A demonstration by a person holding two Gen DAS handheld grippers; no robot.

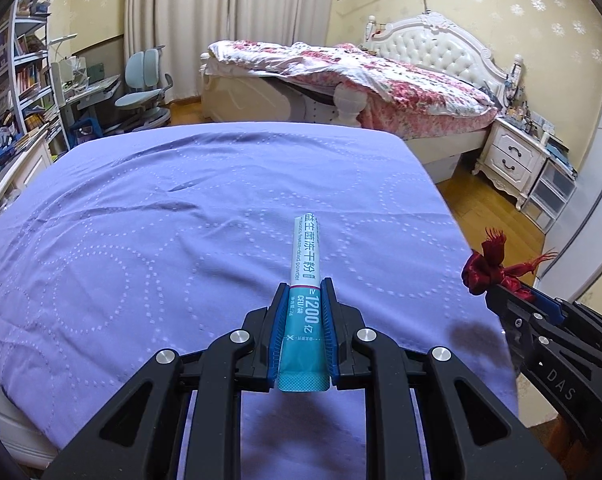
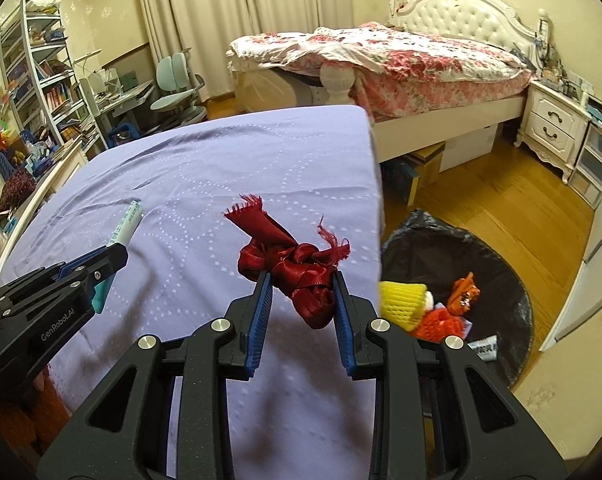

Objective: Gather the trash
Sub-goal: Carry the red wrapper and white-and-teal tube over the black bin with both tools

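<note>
My left gripper sits at the bottom centre of its own view, its blue pads clamped tight on a slim teal-and-white powder sachet. The sachet runs lengthwise between the jaws, its white end poking up toward the middle of the frame and its crimped teal end showing at the back of the jaws. Below it lies the purple bedsheet with a dotted ring pattern, filling the lower left and centre.

At the right edge of that same view I see my right gripper coming in from the lower right, a red tuft at its tip. In its own camera the right gripper stands narrow, pinching a knotted dark red ribbon at bottom centre; frayed ends stick up toward the middle of the frame. The left gripper appears at the left there, the sachet jutting up from it.

At the lower right of the right view, just beside the sheet's edge, a black trash bag stands open on the wooden floor. Inside I make out a yellow foam net, an orange-red net and a crumpled wrapper.
</note>
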